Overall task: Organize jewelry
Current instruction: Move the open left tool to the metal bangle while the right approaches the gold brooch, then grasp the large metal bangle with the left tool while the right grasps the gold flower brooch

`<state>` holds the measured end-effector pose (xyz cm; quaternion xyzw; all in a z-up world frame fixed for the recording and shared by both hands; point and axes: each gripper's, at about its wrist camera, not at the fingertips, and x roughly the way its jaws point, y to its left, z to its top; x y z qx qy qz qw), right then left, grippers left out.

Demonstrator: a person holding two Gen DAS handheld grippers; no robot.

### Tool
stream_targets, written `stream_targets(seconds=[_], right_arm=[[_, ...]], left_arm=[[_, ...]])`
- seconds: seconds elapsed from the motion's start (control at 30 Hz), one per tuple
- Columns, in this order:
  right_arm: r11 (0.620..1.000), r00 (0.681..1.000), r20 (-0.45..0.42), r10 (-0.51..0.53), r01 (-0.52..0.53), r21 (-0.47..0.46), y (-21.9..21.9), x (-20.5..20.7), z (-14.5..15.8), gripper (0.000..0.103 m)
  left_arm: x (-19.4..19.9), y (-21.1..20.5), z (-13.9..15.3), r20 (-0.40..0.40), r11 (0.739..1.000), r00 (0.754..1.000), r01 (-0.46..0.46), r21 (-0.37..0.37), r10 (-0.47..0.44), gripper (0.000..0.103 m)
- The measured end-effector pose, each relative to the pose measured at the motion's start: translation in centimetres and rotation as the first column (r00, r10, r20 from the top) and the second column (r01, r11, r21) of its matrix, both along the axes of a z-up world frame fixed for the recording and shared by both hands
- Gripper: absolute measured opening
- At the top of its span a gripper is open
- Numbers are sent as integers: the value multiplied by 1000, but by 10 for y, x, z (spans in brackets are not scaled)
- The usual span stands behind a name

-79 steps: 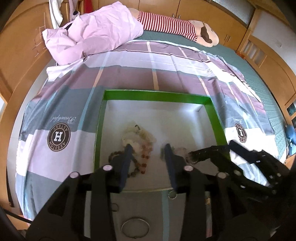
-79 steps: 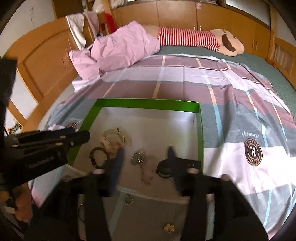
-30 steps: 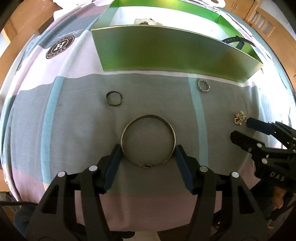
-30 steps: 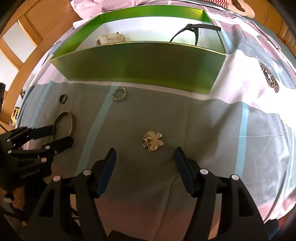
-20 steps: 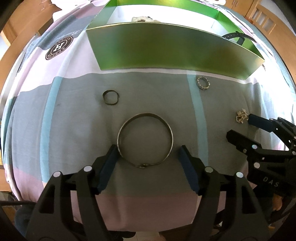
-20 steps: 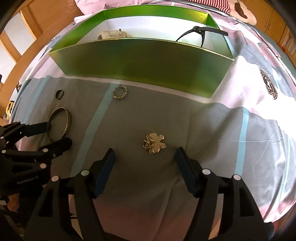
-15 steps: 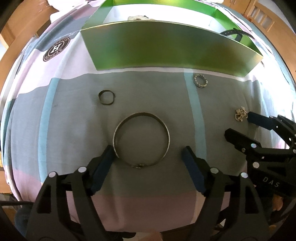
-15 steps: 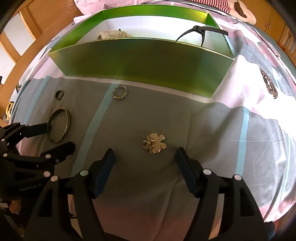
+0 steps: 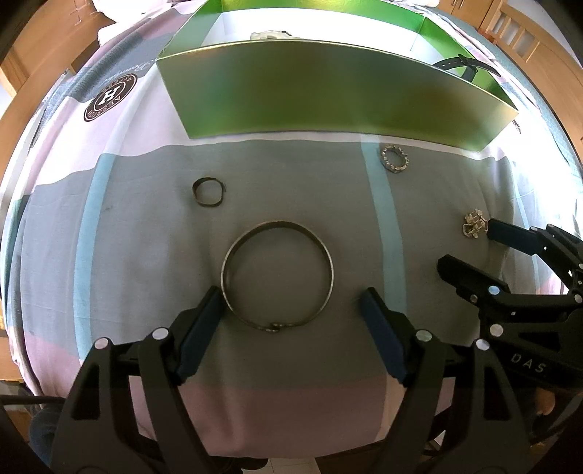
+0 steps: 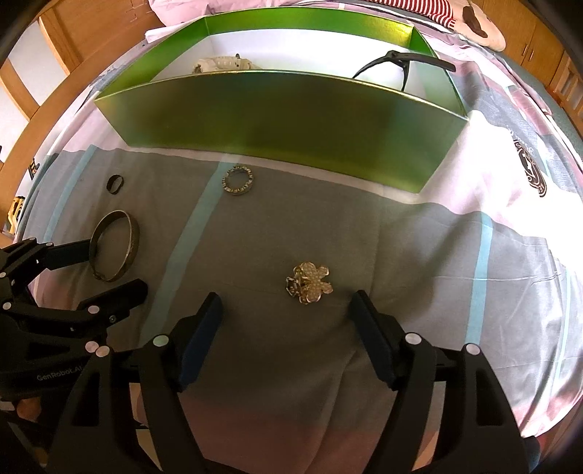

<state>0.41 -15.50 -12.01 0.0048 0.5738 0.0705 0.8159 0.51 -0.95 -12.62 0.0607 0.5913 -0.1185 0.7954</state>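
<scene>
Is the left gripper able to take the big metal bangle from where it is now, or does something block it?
Probably yes. The left gripper is open, and its fingers stand on either side of the bangle's near edge. The bangle lies flat on the bedspread, with the small dark ring apart from it, so nothing blocks the way.

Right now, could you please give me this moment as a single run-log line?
left gripper: open, straddling bangle | right gripper: open, before flower brooch | green box: behind both

Striped bedspread (image 9: 145,233) with round logo (image 9: 110,95); plush toy (image 10: 477,22); wooden cabinets (image 10: 524,32).
</scene>
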Motion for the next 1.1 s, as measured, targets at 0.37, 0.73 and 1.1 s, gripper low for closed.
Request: stream_targets(seconds=[0.37, 0.73, 1.1], right_arm=[[1000, 1000, 6, -4, 4, -6, 4, 2, -5, 73], [999, 999, 46, 8, -6, -45, 6, -1, -4, 64], [999, 998, 55, 7, -5, -41, 4, -2, -2, 54]], left_arm=[[1, 2, 1, 2, 1000, 1000, 0, -1, 0, 78], [2, 0, -7, 14, 1000, 1000, 18, 6, -18, 87], [4, -6, -8, 18, 1000, 1000, 19, 10, -20, 89]])
